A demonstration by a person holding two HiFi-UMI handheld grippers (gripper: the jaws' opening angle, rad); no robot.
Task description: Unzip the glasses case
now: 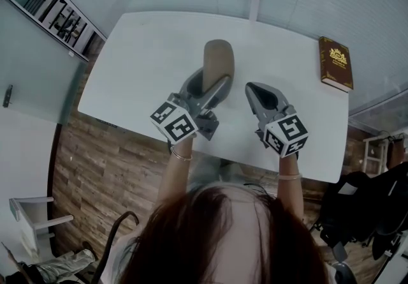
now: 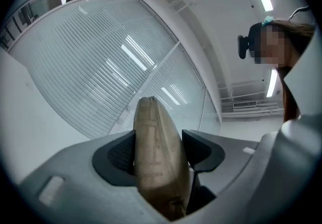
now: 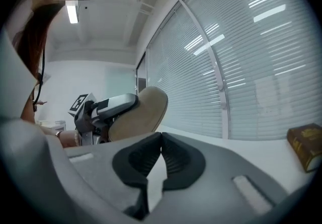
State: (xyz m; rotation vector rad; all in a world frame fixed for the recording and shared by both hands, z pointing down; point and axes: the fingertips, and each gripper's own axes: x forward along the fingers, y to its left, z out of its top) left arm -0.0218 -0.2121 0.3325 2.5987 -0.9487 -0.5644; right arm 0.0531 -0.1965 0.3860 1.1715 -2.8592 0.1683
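Observation:
A tan glasses case (image 1: 218,59) stands up between the jaws of my left gripper (image 1: 213,82), held clear of the white table (image 1: 146,53). In the left gripper view the case (image 2: 158,162) fills the gap and both pads press its sides. Its seam runs up the edge facing the camera. My right gripper (image 1: 256,92) hangs a little to the right of the case, apart from it. In the right gripper view its jaws (image 3: 161,140) meet at the tips with nothing between them, and the case (image 3: 143,112) shows to the left in the other gripper.
A brown book (image 1: 336,64) with gold print lies at the table's far right corner, also in the right gripper view (image 3: 306,145). Window blinds run behind the table. Wooden floor and a chair lie below the near edge.

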